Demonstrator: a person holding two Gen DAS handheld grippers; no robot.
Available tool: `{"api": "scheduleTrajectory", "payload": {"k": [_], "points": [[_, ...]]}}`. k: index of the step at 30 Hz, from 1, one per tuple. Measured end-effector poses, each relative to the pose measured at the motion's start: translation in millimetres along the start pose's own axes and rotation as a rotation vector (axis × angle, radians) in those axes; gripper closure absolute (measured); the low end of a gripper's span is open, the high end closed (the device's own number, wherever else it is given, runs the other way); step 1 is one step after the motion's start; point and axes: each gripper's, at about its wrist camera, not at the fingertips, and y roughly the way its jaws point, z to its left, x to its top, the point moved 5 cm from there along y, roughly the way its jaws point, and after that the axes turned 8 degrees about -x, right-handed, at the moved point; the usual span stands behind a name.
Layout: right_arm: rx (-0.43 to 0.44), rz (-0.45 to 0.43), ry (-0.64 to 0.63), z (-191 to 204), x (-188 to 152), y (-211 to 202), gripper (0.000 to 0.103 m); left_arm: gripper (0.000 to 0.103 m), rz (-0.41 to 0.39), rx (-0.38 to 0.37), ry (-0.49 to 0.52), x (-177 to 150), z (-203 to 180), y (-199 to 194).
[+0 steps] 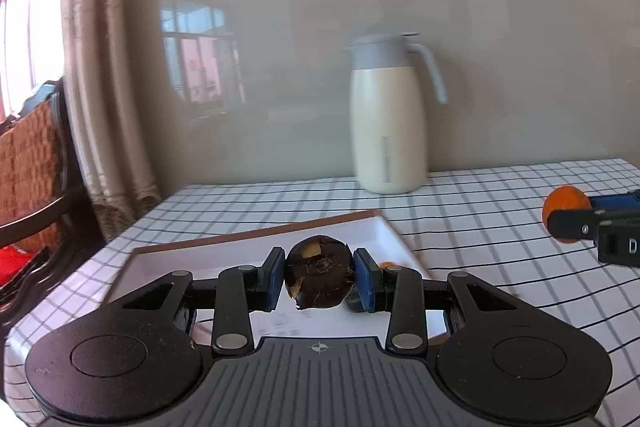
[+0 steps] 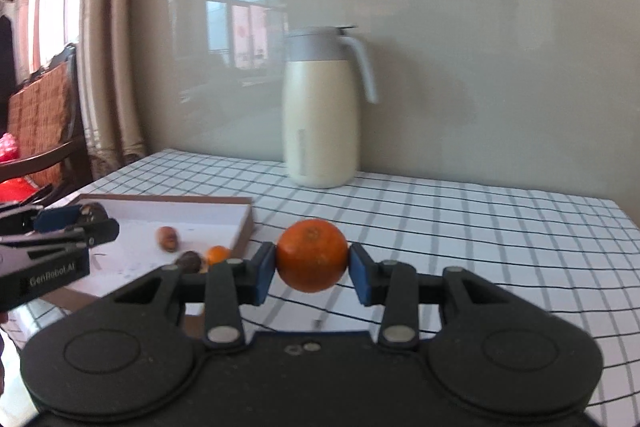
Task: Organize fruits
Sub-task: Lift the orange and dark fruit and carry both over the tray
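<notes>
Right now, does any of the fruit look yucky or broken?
Yes. The dark brown fruit held in the left gripper has torn, peeling skin with pale patches and stringy bits. The orange in the right gripper looks smooth and whole.

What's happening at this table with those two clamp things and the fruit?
A person is sorting fruit with two handheld grippers. The left gripper is clamped on a dark brown fruit above the shallow white tray. The right gripper holds an orange over the checked tablecloth, beside the tray.
</notes>
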Motion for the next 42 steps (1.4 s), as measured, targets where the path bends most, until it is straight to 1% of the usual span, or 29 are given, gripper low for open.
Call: {"api": "scheduleTrajectory", "payload": {"k": [8,13,19,26,34,42], "points": [[0.086,-0.024,-0.062,60,7,4,0.072,0.066,-0.003,0.077,-0.06,-8,53,-3],[0.124,-0.023,-0.086,86,12,16,0.072,0.066,-0.005,0.121,-0.103,-13,86,2],[0.157,-0.024,-0.111,115,17,31,0.072,0.066,-0.005,0.161,-0.136,-16,113,13],[0.172,-0.018,-0.126,133,19,50,0.072,0.066,-0.002,0.184,-0.147,-18,135,26],[0.162,-0.015,-0.127,130,23,66,0.072,0.066,0.0,0.187,-0.157,-15,145,43],[0.157,-0.004,-0.135,132,25,80,0.072,0.066,0.018,0.181,-0.16,-15,150,60]]}}
